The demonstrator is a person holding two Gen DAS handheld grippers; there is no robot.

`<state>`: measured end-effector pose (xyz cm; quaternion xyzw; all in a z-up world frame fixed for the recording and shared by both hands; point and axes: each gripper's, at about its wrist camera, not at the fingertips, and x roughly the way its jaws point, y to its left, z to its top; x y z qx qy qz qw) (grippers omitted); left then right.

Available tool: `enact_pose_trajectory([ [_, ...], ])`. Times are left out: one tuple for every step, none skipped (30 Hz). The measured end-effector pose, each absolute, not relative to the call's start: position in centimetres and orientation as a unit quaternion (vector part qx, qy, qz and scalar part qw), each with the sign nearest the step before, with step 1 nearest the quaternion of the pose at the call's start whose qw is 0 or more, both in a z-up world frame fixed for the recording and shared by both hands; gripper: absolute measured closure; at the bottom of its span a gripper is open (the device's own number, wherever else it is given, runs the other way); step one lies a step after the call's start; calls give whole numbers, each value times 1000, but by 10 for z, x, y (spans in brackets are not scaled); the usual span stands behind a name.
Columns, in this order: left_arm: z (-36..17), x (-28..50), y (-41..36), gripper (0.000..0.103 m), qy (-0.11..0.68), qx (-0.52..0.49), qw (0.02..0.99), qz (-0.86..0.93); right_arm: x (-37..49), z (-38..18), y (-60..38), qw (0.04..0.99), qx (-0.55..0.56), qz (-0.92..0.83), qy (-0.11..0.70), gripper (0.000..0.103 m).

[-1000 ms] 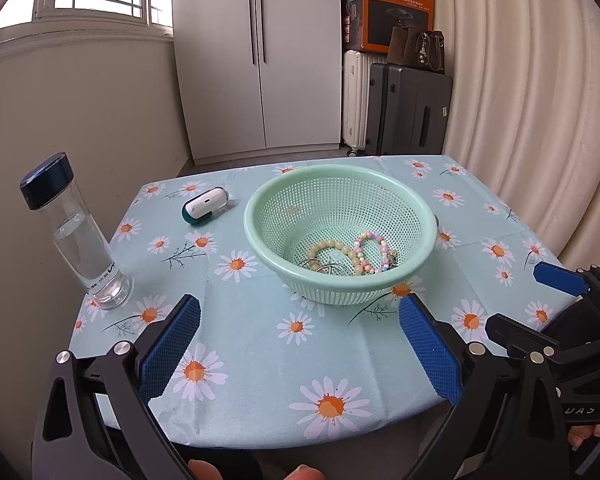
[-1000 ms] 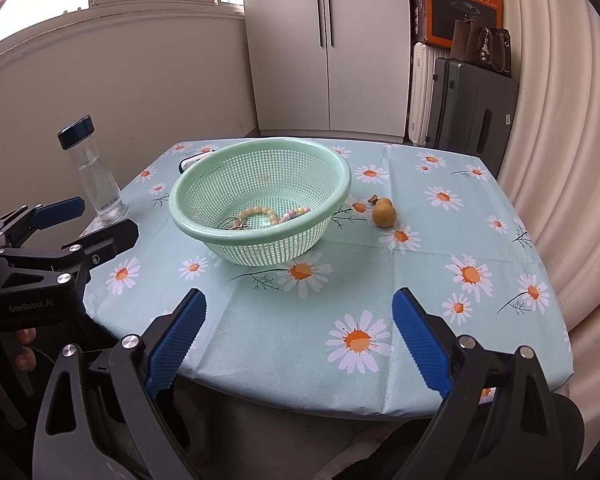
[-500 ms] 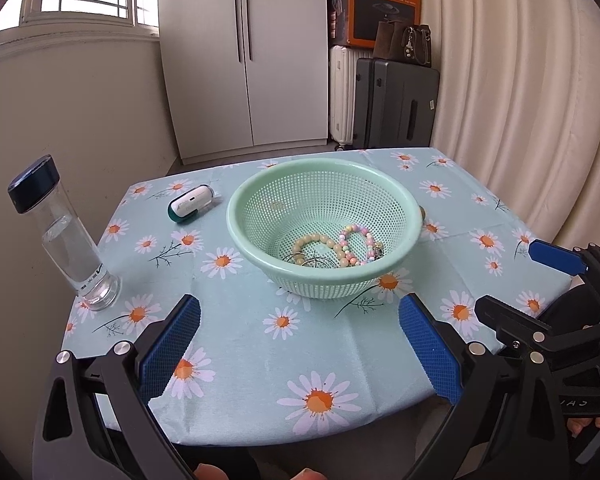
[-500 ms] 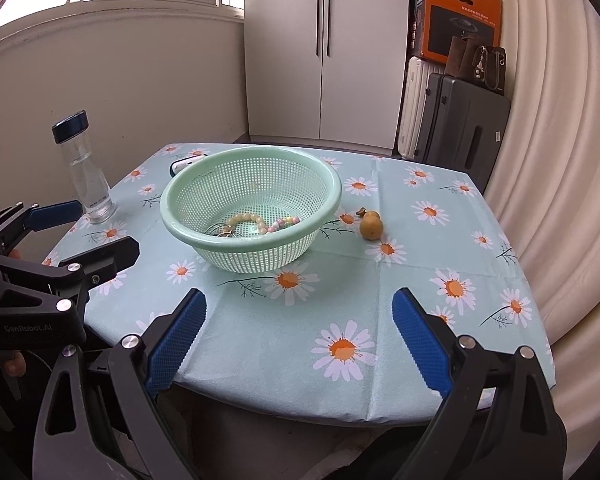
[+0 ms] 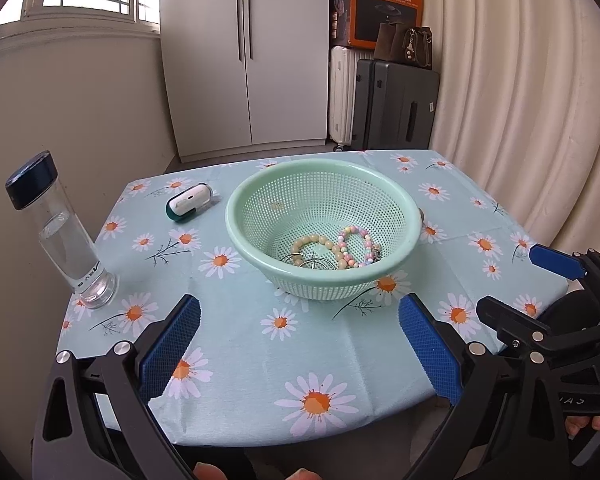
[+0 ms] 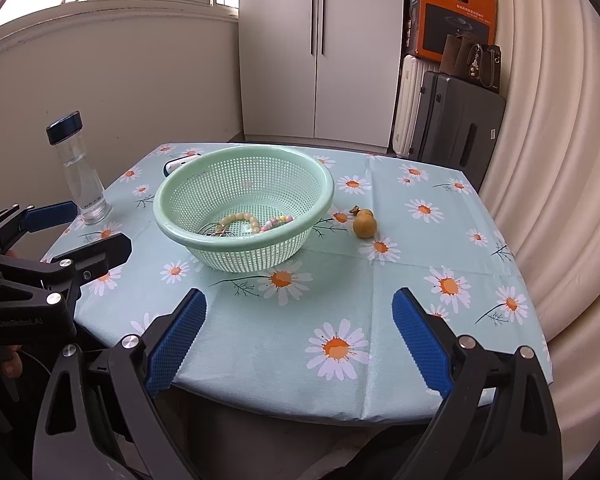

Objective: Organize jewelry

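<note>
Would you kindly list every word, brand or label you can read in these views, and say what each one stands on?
"PHILIPS": on the orange box atop the suitcases.
"GenRobot.AI": on the left claw body, faint, seen in the right wrist view.
Smaller print on the orange box: too small to read.
Print low on the water bottle: too blurred to read.

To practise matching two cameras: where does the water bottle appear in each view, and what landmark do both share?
Left wrist: water bottle at far left, standing near the table edge.
Right wrist: water bottle at upper left, left of the basket.
Shared landmark: green basket.
</note>
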<state>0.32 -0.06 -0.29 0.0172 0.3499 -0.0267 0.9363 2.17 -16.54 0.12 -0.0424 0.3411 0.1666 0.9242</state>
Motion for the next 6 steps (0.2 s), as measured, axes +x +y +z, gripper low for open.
enact_pose_trajectory([
  [-3,3,-2,6,351,20,936,-26,22,1,-165,924,-43,167,341,10],
  [-4,3,-2,6,350,22,936,-24,22,1,-166,925,-42,166,340,10],
  [-4,3,-2,6,349,23,937,-22,22,2,-166,925,-42,165,339,10],
  [-4,3,-2,6,349,25,936,-22,22,2,-166,925,-42,165,340,10],
  [-4,4,-3,6,350,24,936,-23,22,2,-167,925,-44,163,340,10],
  [-4,4,-2,6,350,23,936,-23,22,2,-166,926,-44,161,340,10],
])
